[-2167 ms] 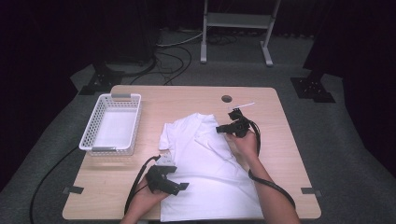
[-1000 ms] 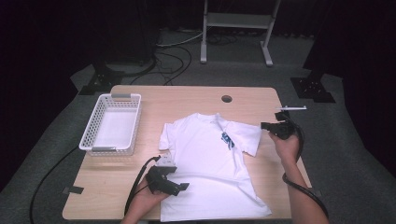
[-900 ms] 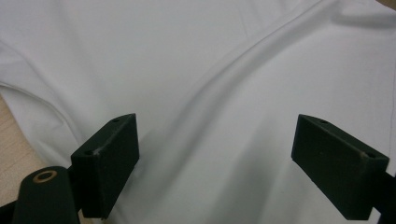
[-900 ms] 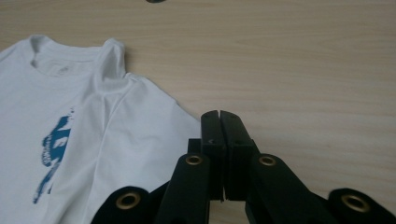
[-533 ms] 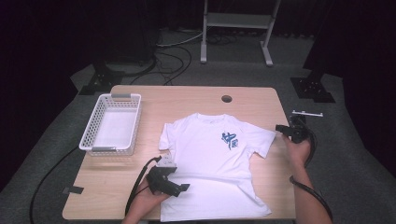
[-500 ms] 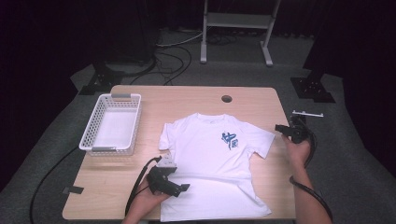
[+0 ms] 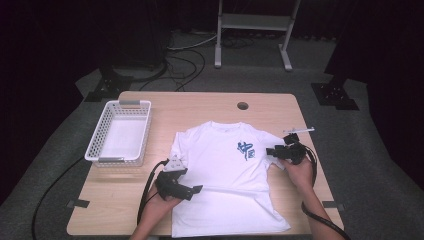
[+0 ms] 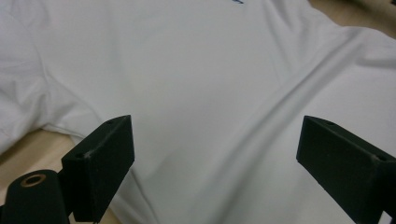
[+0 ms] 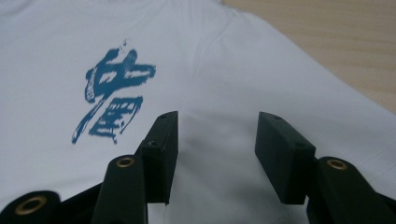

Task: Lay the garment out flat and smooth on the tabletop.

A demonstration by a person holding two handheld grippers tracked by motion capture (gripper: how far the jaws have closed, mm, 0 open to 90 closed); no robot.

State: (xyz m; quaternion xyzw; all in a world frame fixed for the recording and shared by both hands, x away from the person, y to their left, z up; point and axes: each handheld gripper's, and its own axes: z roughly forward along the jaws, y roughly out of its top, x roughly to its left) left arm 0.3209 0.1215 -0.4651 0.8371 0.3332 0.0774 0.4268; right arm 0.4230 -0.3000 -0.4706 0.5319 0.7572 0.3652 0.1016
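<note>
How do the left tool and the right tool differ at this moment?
The left tool has its jaws spread wide, low on the white T-shirt; the right tool stands narrower, its jaws having just been opening, at the sleeve near the blue print. Both are open, nothing pinched.

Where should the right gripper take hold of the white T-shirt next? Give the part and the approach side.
Probably the sleeve edge of the white T-shirt beside the right gripper, coming in from the table's right edge. The shirt lies flat and face up, so only its free edges give the jaws cloth to pinch. The jaws have just been opening over that shoulder, with nothing pinched.
</note>
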